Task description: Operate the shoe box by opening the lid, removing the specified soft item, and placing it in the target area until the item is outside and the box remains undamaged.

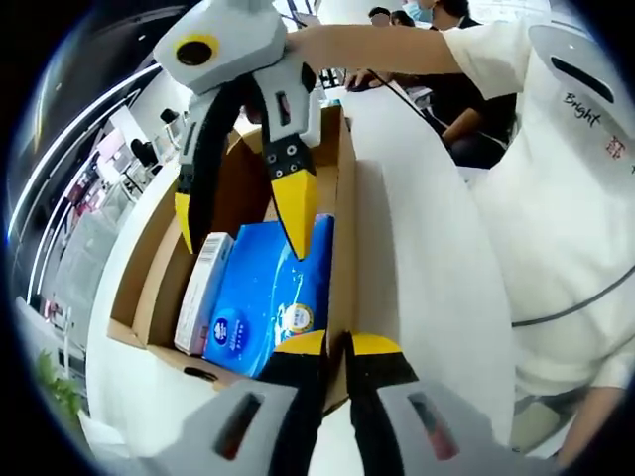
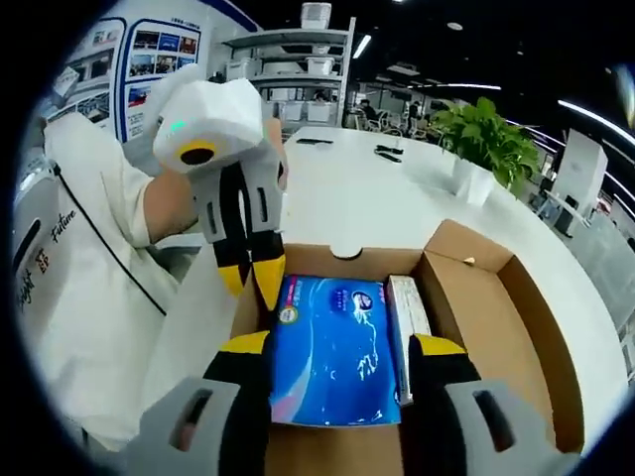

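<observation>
Shoe box (image 2: 466,297) sits open on the white counter (image 2: 377,198). Blue soft pack (image 2: 332,352) lies inside beside a white carton (image 2: 405,332). Right tool (image 2: 337,347) spread wide, straddling the pack, gripping nothing. Left tool (image 1: 337,342) nearly closed at the box wall; whether it pinches the wall cannot be told. Pack's near end is hidden.

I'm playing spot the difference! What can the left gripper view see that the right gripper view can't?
Left gripper view: other people sitting past the white table.

Right gripper view: a potted plant, shelves and wall posters.

Both: the open shoe box, with a blue soft pack and a slim white box inside. The right gripper has its fingers open around the pack. The left gripper looks to be pinching the box wall.
</observation>
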Motion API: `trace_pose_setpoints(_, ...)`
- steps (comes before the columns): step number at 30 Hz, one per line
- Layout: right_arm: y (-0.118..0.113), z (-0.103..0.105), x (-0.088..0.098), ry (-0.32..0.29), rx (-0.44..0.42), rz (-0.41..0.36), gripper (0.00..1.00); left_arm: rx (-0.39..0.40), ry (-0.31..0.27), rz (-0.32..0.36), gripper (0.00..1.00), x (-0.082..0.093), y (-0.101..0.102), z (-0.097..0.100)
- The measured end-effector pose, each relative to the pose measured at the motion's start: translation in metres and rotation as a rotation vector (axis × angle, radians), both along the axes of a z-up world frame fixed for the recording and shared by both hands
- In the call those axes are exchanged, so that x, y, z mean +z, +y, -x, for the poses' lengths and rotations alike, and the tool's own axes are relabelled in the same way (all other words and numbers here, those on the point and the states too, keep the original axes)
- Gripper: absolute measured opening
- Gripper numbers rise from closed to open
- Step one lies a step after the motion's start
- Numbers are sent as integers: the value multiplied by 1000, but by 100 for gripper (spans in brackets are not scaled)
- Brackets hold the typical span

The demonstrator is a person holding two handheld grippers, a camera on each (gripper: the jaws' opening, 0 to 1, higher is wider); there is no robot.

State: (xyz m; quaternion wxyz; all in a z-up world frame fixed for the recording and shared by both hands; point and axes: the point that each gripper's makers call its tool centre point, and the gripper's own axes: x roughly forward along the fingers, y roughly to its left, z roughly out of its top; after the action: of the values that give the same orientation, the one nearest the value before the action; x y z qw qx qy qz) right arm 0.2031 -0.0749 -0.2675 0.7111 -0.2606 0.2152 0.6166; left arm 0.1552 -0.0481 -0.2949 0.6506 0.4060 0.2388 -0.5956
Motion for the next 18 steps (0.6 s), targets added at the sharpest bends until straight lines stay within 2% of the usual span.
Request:
trace_pose_setpoints(4, 3, -1, -8, -8, 13, 24, 59, 1, -1, 1, 6, 0, 0, 0)
trace_pose_setpoints(5, 5, 1, -9, 19, 31, 5, 59, 1, -1, 1, 6, 0, 0, 0)
trace_pose_setpoints(7, 7, 0, -11, 35, 34, 4, 59, 2, 0, 1, 6, 0, 0, 0)
trace_pose_setpoints(18, 12, 3, -32, 30, 75, 71, 63, 4, -3, 4, 6, 0, 0, 0)
